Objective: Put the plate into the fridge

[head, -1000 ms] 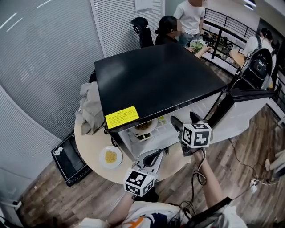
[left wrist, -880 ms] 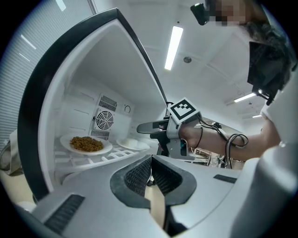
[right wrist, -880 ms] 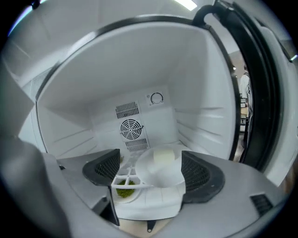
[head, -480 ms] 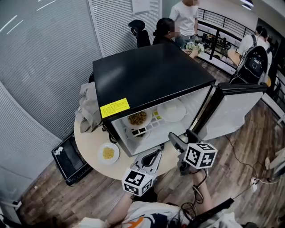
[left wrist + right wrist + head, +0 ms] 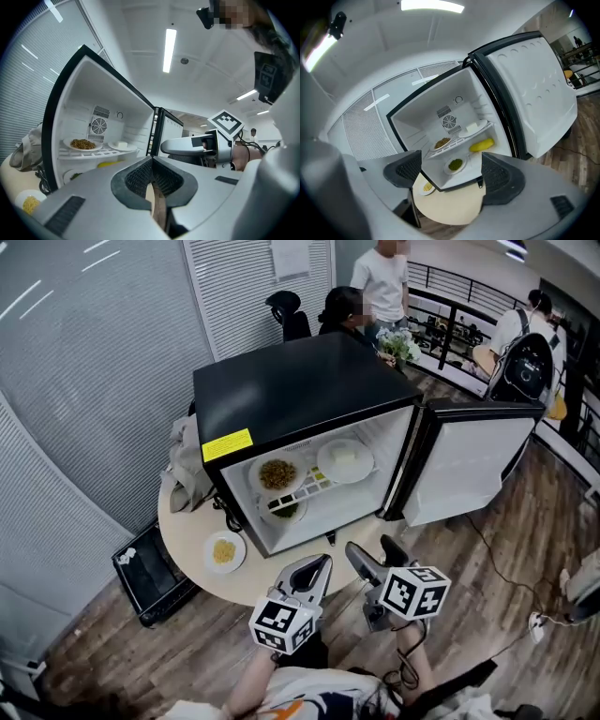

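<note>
Head view: plate [image 5: 223, 550] lies on the surface [image 5: 187, 526] left of the open fridge [image 5: 291, 399], nearest the pressed-together left gripper [image 5: 317, 565]; right gripper [image 5: 371, 547] is spread, empty.

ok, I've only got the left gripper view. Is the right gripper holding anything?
Observer: No. The right gripper has its jaws apart, nothing between them.
Operator: What's under the shelf? My view's blocked there.
Observer: A plate of green food, with a yellow item beside it.
Operator: Any plate outside the fridge?
Observer: The plate of yellow food sits on the round table, apart from both grippers.
</note>
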The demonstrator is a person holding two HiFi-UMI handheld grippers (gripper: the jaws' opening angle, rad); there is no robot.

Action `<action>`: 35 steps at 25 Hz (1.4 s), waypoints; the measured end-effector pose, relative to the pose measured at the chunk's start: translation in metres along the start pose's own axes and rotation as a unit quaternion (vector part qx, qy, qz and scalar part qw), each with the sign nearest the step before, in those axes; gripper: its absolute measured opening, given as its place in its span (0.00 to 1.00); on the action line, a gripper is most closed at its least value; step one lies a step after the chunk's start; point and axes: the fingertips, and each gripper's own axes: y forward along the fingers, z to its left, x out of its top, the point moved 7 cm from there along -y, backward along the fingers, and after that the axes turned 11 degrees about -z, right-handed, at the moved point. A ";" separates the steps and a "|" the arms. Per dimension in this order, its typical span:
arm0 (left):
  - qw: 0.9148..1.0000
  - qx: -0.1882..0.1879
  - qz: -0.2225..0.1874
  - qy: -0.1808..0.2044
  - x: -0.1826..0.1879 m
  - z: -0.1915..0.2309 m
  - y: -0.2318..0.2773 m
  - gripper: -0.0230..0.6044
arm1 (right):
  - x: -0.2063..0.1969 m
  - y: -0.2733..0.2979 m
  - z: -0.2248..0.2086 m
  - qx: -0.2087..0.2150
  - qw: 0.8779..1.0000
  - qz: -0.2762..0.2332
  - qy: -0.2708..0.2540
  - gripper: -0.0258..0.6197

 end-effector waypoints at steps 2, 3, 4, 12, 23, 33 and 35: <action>1.000 0.007 -0.001 0.000 0.000 -0.010 -0.007 0.06 | -0.004 -0.015 0.002 0.005 1.000 0.003 0.006 0.68; 1.000 0.010 -0.001 0.000 0.001 -0.014 -0.011 0.06 | -0.006 -0.021 0.004 0.009 1.000 0.004 0.008 0.68; 1.000 0.014 -0.001 -0.001 0.001 -0.017 -0.015 0.06 | -0.007 -0.026 0.007 0.014 1.000 0.007 0.010 0.68; 0.999 0.040 -0.007 0.003 -0.007 -0.082 -0.049 0.06 | -0.022 -0.096 0.011 0.050 0.998 0.026 0.007 0.66; 0.998 0.052 0.017 0.007 -0.026 -0.151 -0.102 0.06 | -0.062 -0.178 0.011 0.041 0.998 0.044 0.029 0.22; 0.999 0.044 0.024 0.017 -0.025 -0.175 -0.119 0.06 | -0.071 -0.209 0.011 0.024 0.998 0.037 0.036 0.12; 0.999 0.043 0.025 0.019 -0.023 -0.177 -0.124 0.06 | -0.073 -0.211 0.014 0.021 0.998 0.037 0.035 0.11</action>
